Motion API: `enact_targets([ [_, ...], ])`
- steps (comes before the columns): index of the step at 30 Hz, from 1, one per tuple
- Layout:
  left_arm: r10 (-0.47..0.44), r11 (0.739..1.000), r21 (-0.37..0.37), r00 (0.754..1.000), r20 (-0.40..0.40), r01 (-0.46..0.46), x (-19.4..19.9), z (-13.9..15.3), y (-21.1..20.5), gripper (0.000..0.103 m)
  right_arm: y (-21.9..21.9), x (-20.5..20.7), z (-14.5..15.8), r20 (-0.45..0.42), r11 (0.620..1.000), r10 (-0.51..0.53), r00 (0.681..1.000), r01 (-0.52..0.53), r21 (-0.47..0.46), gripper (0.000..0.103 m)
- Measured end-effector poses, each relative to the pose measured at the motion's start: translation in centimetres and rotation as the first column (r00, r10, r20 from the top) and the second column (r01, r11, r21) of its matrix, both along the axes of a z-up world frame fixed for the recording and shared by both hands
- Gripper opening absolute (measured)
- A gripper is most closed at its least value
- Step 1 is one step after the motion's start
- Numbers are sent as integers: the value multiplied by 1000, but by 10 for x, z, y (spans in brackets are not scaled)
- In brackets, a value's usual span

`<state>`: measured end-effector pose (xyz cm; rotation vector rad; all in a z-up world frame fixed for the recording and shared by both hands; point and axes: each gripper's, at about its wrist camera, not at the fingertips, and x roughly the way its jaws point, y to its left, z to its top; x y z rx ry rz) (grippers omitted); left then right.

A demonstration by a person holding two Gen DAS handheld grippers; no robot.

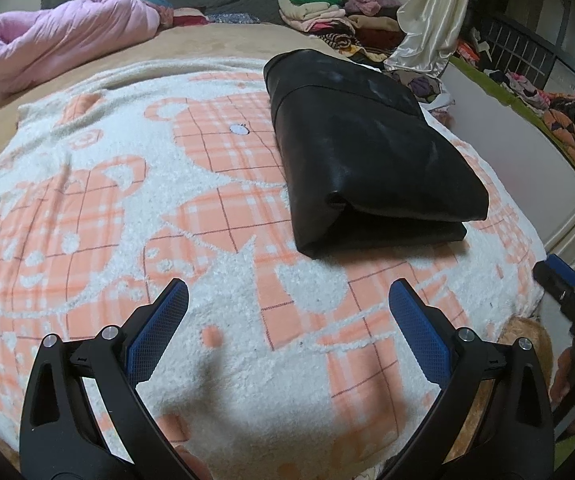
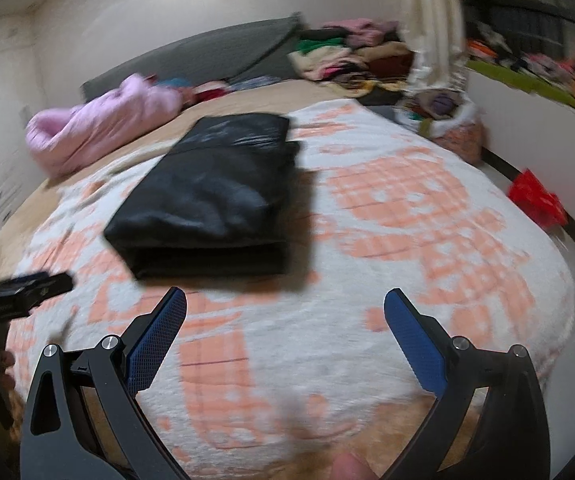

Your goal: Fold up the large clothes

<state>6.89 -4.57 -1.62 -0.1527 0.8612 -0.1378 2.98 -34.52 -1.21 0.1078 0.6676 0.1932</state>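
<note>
While folded, black garment (image 1: pixel 371 152) shows no label | blanket (image 1: pixel 127 208) | both claws agape

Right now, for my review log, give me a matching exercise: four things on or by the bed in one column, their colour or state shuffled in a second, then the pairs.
Things:
1. black garment
2. quilt
3. blanket
4. left gripper

States:
A. pink, bunched near the headboard
B. open, holding nothing
C. folded into a rectangle
D. white with orange checked bears, spread flat

Pairs: 1-C, 2-A, 3-D, 4-B
</note>
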Motion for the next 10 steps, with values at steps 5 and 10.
enact_targets([
  [5, 102, 993, -45, 994, -47, -104, 12, 2, 61, 94, -99, -3, -6, -3, 959, -283, 959, 283, -20, 99],
  [10, 369, 929, 58, 928, -56, -366, 12, 8, 207, 94, -268, -20, -40, -85, 725, -687, 722, 673, -147, 99],
])
